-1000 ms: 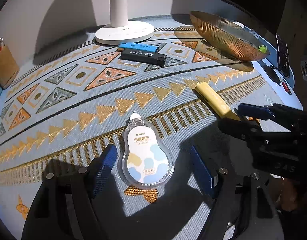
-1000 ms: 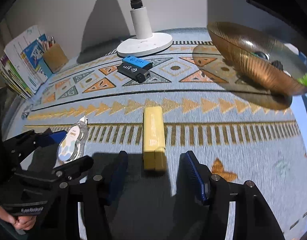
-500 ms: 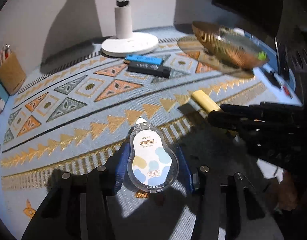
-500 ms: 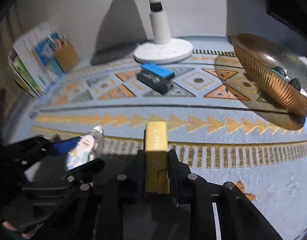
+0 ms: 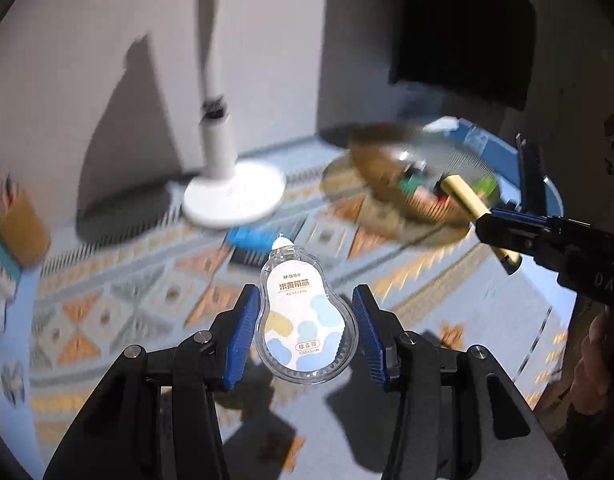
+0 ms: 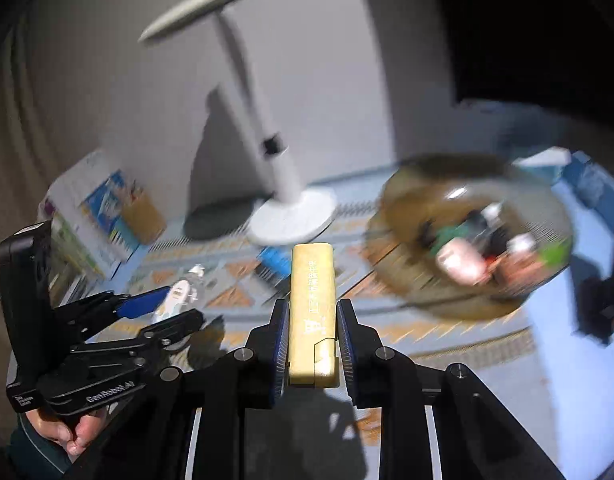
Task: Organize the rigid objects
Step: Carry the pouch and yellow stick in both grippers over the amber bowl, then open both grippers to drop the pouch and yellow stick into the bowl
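I'm clenching my left gripper [image 5: 305,332] on the clear pear-shaped correction tape dispenser [image 5: 305,320], right gripper [image 6: 311,344] on the yellow rectangular eraser bar [image 6: 311,304], both lifted off the patterned mat [image 5: 107,312], likely heading for the amber ribbed glass bowl [image 6: 399,208]; only the right view is showing its clutter clearly

Grey wall [image 6: 107,100] behind, hard shadows across it. A white lamp [image 5: 217,148] stands at the table's back edge on a patterned cloth [image 5: 107,312]. Books [image 6: 99,216] crowd the back left corner; a dark screen [image 5: 463,28] looms back right.
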{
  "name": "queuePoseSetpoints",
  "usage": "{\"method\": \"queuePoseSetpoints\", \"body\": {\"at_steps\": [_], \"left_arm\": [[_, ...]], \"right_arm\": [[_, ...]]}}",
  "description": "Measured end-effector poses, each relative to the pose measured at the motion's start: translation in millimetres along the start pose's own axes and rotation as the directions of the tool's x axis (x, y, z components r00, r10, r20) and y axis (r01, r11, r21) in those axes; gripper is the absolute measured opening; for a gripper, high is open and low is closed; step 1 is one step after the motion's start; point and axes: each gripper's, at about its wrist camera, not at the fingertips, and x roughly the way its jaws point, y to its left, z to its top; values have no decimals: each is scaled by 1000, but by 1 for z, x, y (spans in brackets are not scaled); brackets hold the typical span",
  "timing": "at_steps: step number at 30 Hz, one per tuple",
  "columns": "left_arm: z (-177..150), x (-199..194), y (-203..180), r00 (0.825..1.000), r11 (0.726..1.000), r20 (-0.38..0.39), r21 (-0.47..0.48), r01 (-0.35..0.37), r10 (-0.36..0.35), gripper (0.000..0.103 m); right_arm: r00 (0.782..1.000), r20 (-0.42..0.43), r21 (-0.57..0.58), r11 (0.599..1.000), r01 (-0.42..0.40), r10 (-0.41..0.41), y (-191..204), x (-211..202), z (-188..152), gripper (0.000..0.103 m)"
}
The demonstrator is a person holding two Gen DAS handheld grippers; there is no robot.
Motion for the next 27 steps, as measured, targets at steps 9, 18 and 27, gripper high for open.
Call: {"method": "queuePoseSetpoints", "body": {"at_steps": [9, 18, 27], "left_arm": [[105, 57, -45, 992, 993, 52, 17, 114, -115, 45], [124, 175, -85, 977, 983, -107, -12, 184, -184, 45], [126, 203, -100, 955, 967, -150, -25, 255, -256, 59]], "right_arm": [[951, -27, 251, 919, 303, -306, -136, -13, 64, 23], [936, -153, 344, 871, 351, -317, -211, 44, 69, 23], [932, -164, 308, 881, 360, -323, -218, 67, 73, 32]]}}
